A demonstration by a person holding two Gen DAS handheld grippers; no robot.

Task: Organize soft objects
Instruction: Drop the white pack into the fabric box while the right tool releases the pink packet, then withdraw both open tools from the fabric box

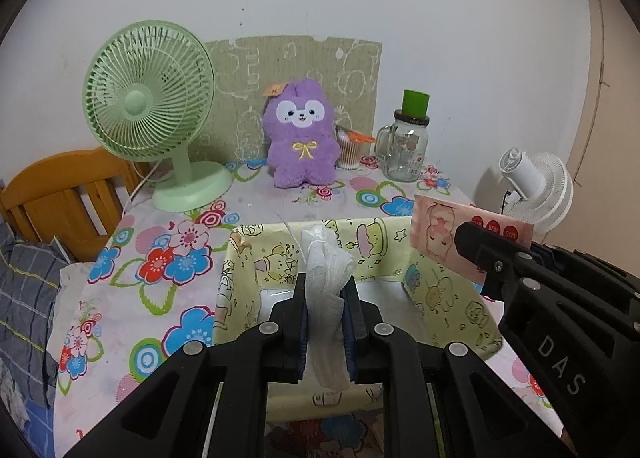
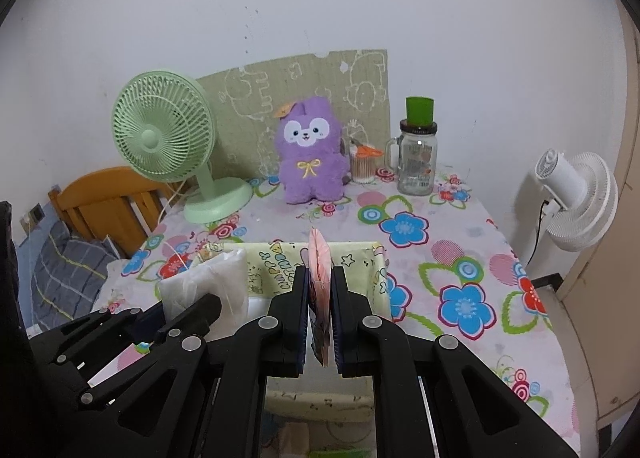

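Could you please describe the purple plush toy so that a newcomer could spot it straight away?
Look to the back of the flowered table, against the wall. Between the green desk fan and the glass mug jar sits the purple plush toy: the only furry thing there, white-faced, with a yellow bow.

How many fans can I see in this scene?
2. The green fan stands on the table's back left corner, beside the purple plush toy. The white fan is beyond the table's right edge. Others may be hidden.
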